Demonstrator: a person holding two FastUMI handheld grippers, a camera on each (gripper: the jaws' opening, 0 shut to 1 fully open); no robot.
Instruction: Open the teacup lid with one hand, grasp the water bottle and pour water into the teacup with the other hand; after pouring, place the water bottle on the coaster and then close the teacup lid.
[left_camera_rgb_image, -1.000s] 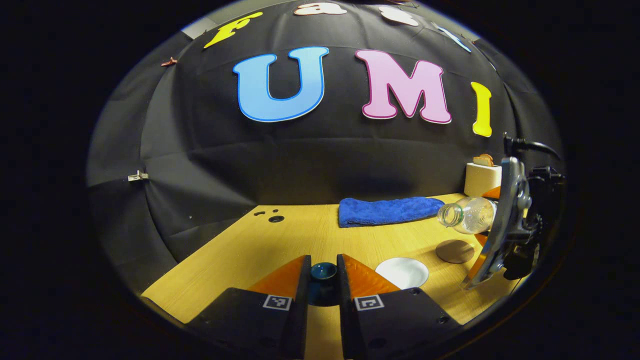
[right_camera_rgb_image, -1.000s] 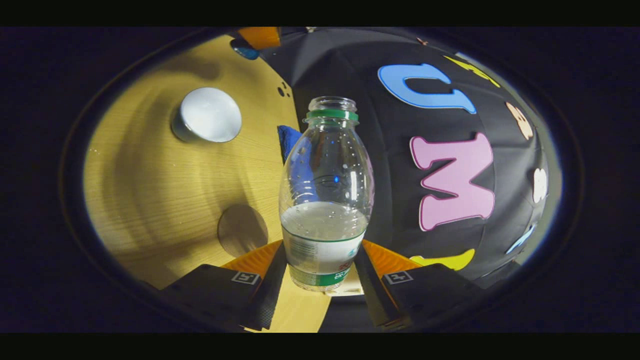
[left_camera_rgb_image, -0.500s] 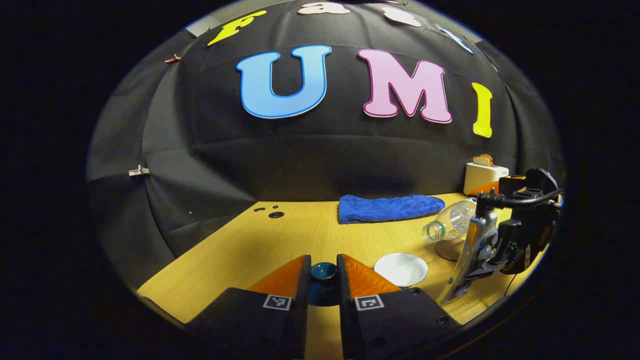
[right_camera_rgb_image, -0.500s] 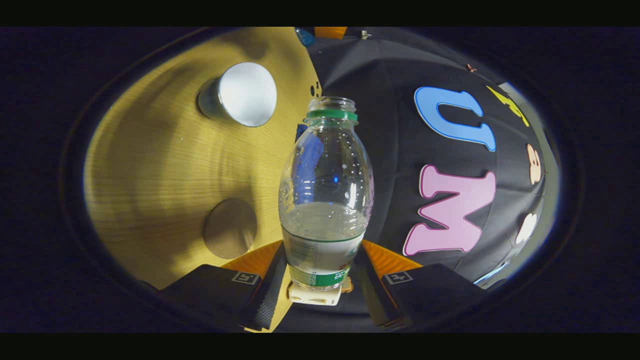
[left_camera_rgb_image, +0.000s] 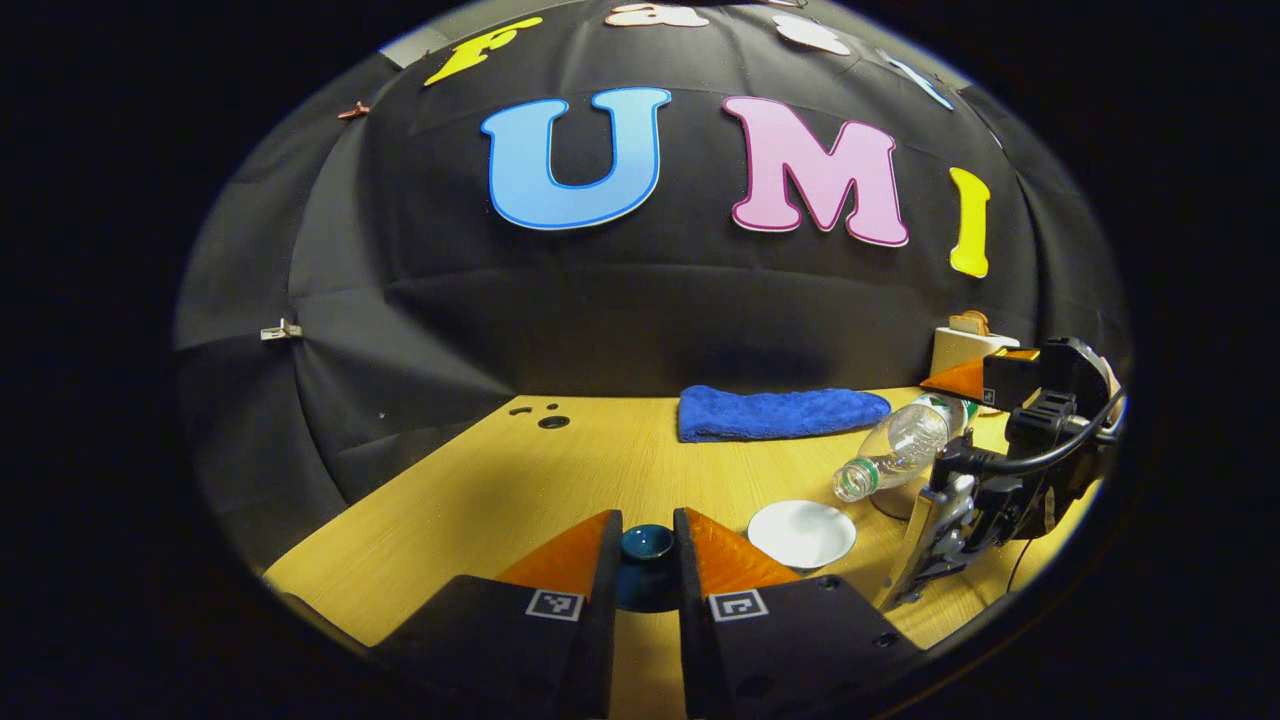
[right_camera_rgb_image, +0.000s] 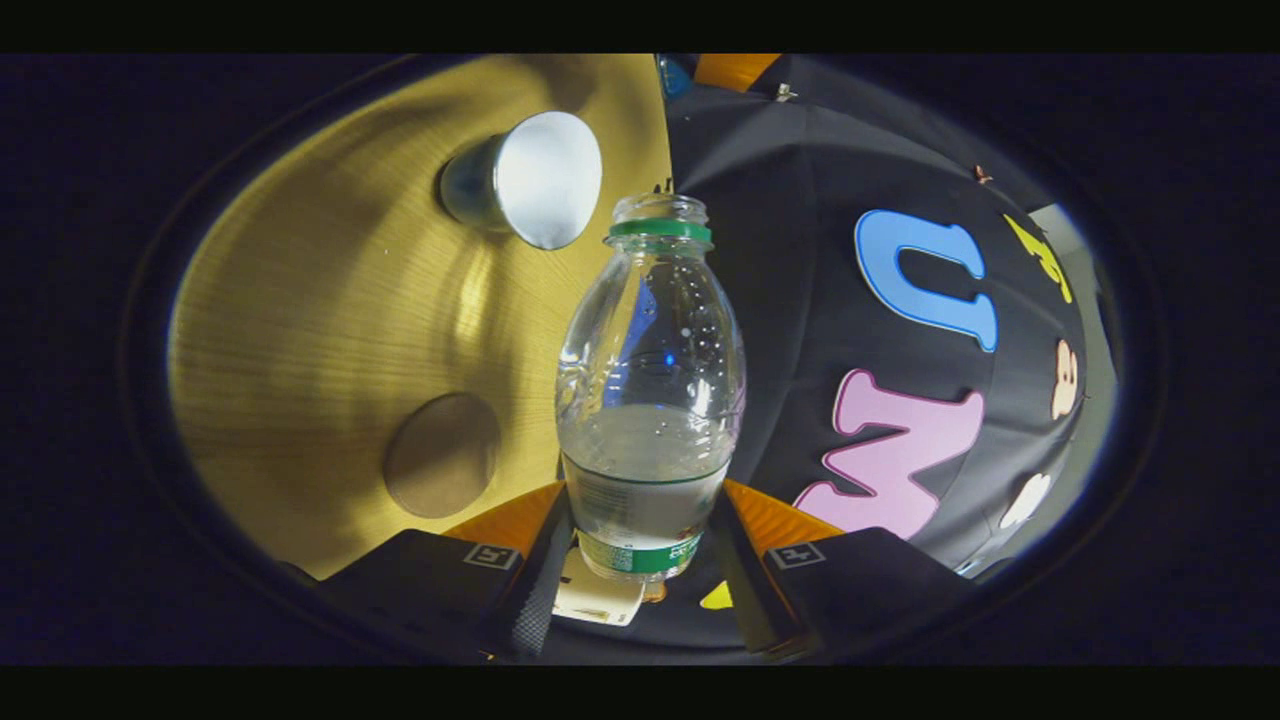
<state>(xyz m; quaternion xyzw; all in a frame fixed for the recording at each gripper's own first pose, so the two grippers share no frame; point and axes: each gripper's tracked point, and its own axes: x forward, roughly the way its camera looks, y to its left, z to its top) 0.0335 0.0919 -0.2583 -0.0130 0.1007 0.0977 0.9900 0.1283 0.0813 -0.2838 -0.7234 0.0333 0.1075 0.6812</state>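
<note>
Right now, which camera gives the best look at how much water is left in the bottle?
The right gripper view: the water bottle stands large between that gripper's fingers, its waterline plain around mid-body. The left gripper view shows the bottle small and tilted, mouth down toward the white teacup, water level unreadable.

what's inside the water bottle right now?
The water bottle, uncapped and clamped in the right gripper, holds clear water in its lower part, with droplets on the wall above. Its label and the jaws cover the base.
</note>
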